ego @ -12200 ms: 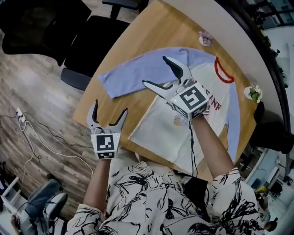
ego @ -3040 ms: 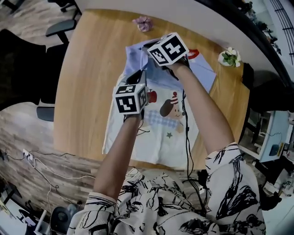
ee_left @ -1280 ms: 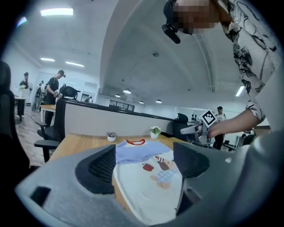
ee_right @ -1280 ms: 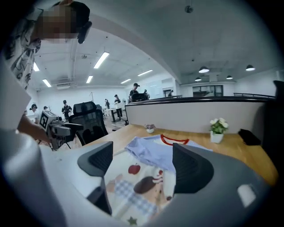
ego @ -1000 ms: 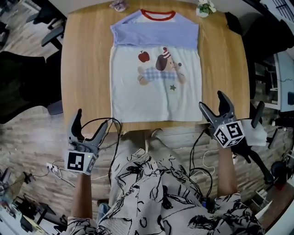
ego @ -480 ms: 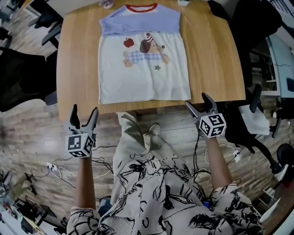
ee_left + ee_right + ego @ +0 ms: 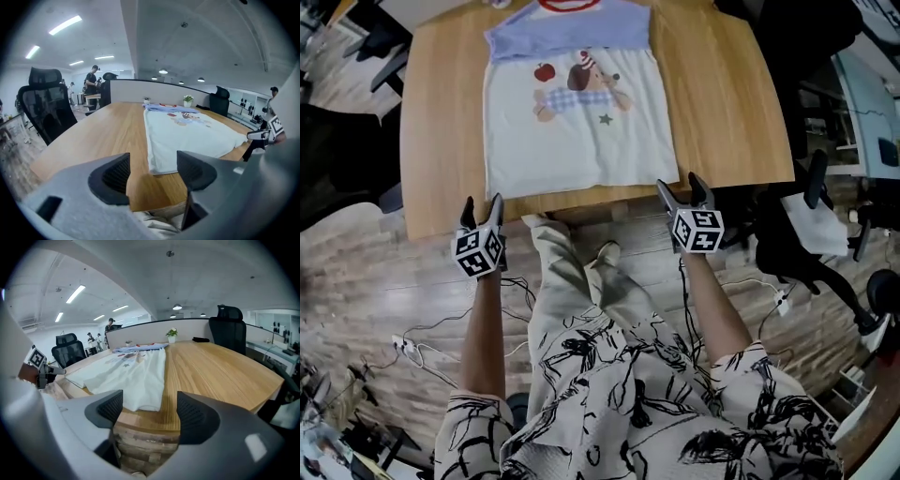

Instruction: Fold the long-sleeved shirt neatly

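Head view: left gripper and right gripper near shirt hem.
Jaws apart, empty, just been closing; pinch the 2 hem corners evenly.

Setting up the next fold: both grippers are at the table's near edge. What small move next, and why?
Probably ease both forward onto the shirt hem corners and pinch. The left gripper and right gripper, jaws just closing but empty, hang short of the hem; sleeves lie folded in.
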A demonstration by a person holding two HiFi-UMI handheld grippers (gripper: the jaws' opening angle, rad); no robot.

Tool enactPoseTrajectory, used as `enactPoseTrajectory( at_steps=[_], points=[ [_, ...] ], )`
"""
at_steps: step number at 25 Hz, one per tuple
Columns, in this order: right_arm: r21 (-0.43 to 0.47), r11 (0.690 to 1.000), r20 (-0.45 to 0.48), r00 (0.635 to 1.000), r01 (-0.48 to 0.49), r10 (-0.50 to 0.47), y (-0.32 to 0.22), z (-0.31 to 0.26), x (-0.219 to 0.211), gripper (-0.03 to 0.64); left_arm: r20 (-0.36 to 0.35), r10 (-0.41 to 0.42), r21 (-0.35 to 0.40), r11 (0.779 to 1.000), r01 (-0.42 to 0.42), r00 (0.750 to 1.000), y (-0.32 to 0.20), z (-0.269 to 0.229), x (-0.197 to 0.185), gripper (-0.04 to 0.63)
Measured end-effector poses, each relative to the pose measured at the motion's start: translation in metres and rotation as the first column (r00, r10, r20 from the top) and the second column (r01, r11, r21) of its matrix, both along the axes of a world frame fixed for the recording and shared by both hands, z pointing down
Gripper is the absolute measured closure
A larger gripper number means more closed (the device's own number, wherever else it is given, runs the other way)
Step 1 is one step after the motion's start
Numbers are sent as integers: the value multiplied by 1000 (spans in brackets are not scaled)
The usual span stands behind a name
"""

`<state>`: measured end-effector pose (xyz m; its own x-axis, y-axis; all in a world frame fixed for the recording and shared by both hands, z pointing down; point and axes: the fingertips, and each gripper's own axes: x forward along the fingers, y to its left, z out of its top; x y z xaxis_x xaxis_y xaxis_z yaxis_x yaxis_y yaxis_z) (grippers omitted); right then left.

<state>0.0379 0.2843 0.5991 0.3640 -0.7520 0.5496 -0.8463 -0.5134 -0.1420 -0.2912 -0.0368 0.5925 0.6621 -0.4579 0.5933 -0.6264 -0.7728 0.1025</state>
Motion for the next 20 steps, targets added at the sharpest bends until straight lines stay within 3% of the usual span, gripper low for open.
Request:
enactPoseTrajectory(
  at_steps=[8, 13, 15, 18, 20],
  points=[
    [-14, 999, 20, 999, -30, 30, 3, 9, 2, 354, 45, -48, -25, 998, 50, 998, 9, 19, 3, 366],
    [-45, 997, 17, 998, -61, 62, 3, 15, 4, 488, 73, -36, -28, 999, 38, 997, 9, 21, 7, 431],
    [-53, 997, 15, 998, -65, 65, 4, 15, 4, 544, 61, -46, -39, 998, 48, 997, 10, 21, 7, 479],
    [-67, 996, 19, 998, -55, 56, 6, 15, 3, 563, 8, -112, -104, 988, 112, 994, 6, 21, 2, 551],
    [-69, 996, 28, 998, -58, 61, 8, 15, 5, 566, -8, -122, -142, 983, 120, 992, 5, 21, 2, 560]
  ],
)
